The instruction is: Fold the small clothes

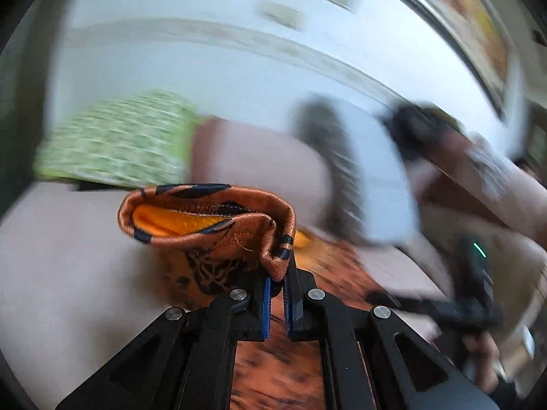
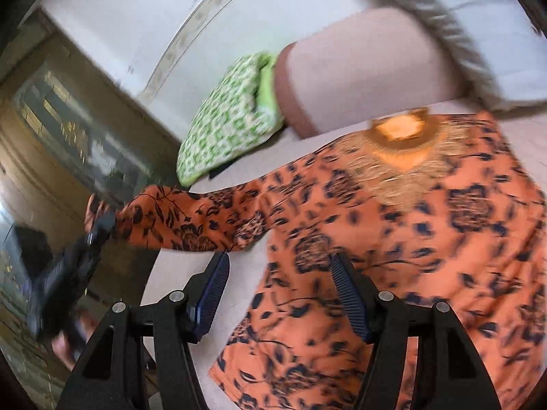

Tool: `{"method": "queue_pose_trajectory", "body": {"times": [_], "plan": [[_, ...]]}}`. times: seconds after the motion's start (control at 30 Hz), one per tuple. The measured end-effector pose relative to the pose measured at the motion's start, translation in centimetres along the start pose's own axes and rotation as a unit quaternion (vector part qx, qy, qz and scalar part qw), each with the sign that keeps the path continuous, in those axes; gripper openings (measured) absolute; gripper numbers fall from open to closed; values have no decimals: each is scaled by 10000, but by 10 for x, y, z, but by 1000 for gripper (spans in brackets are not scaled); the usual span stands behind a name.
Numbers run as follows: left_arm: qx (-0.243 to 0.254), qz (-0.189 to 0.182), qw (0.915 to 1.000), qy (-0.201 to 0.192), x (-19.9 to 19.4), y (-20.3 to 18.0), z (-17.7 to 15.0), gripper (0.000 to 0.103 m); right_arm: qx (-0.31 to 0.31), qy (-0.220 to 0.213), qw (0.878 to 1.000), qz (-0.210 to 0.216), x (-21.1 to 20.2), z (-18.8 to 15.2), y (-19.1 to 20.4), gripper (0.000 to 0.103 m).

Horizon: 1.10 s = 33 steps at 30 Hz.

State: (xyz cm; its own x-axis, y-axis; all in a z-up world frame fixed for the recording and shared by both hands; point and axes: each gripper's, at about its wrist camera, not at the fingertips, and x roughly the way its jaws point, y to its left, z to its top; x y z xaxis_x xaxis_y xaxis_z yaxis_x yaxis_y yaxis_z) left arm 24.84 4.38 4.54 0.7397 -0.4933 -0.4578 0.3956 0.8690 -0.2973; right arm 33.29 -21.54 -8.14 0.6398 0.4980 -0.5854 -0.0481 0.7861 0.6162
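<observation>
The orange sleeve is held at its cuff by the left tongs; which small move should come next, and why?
Probably carry the cuff inward over the orange top. The left tongs are shut on the cuff with the sleeve stretched outward, while the body lies flat and the right tongs hang open above it.

The orange floral top [image 2: 393, 239] looked like thin matt woven cloth, with glinting gold embroidery at the neckline. The left gripper [image 1: 277, 282] was matt black plastic with ribbed blue pads and shiny metal pins. The green-checked cushion [image 2: 232, 116] was matt cloth.
</observation>
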Motion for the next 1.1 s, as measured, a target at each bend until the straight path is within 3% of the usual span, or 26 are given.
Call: {"method": "queue_pose_trajectory", "body": {"times": [0.07,0.17,0.27,0.4,0.53,0.67,0.8,0.9,0.93,1.03,1.1], "plan": [[293,-401,9979,417,21,-32,-15,4,160,-47,9999,-21,-13,3,-26,65],[815,-710,9893,983,56,-76,-43,4,504,-42,9987,80,-23,4,-70,65],[1166,-745,9779,1569,93,-102,-72,4,671,43,9972,324,-21,-3,-101,65],[1428,-661,9634,2171,142,-111,-96,4,881,246,9932,718,-4,-22,-140,65],[1775,-597,9526,2398,165,-138,-113,4,1448,642,9812,1101,16,-29,-171,65],[1889,-628,9486,2462,162,-150,-119,5,1562,691,9769,1285,-1,-22,-175,65],[1952,-577,9434,2618,170,-146,-139,5,1374,1057,9819,764,-8,-27,-174,65],[2026,-545,9396,2704,190,-143,-149,6,1451,1432,9766,681,14,-38,-174,64],[2089,-539,9386,2691,197,-143,-152,6,1452,1572,9750,596,21,-43,-174,58],[2119,-592,9379,2683,201,-147,-155,6,1468,1810,9719,318,31,-52,-172,6],[2049,-764,9407,2593,195,-149,-150,6,1369,1679,9759,263,14,-45,-162,6]]}}
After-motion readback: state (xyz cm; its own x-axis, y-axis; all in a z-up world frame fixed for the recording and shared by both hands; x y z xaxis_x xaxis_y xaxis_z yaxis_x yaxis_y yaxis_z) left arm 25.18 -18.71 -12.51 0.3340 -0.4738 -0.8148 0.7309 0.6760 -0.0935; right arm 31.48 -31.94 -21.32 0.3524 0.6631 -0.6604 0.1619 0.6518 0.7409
